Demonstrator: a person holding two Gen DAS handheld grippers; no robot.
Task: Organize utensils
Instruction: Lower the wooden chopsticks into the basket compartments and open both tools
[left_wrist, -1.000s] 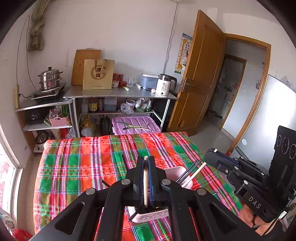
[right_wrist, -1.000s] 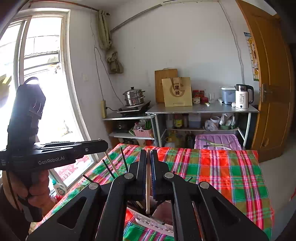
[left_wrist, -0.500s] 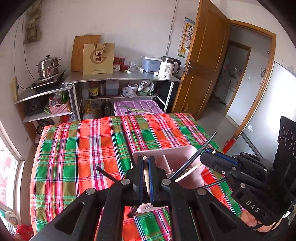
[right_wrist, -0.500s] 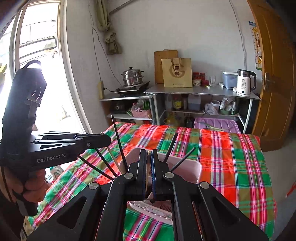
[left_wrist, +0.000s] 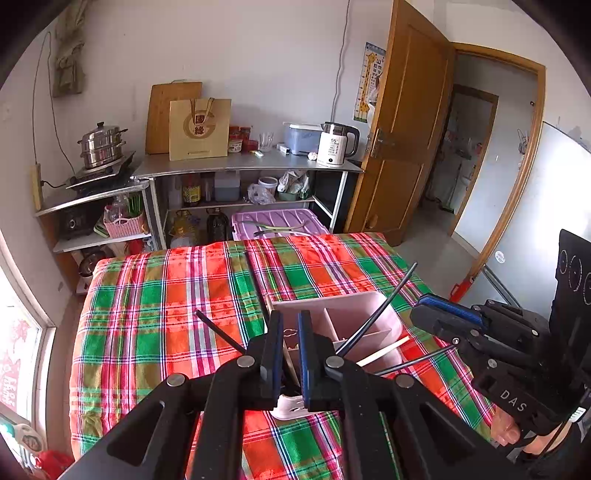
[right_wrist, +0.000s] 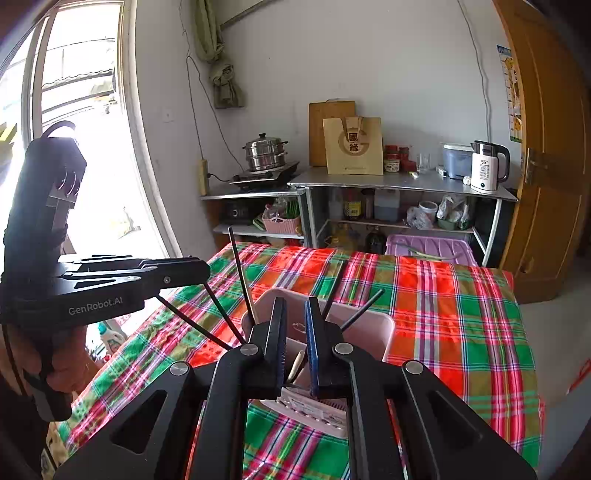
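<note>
Hazards: right gripper, jaws just opening around loose chopstick, risked it tipping beyond pink holder; left gripper clamped pale chopstick, which could catch the divider.

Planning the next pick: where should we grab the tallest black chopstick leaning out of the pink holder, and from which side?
Probably the free upper shaft of the black chopstick, above the rim of the pink holder. Come from above, with the jaws across the shaft and tilted to match its lean. Its lower end sits in a compartment among dividers and other chopsticks, so only the top is clear.
</note>
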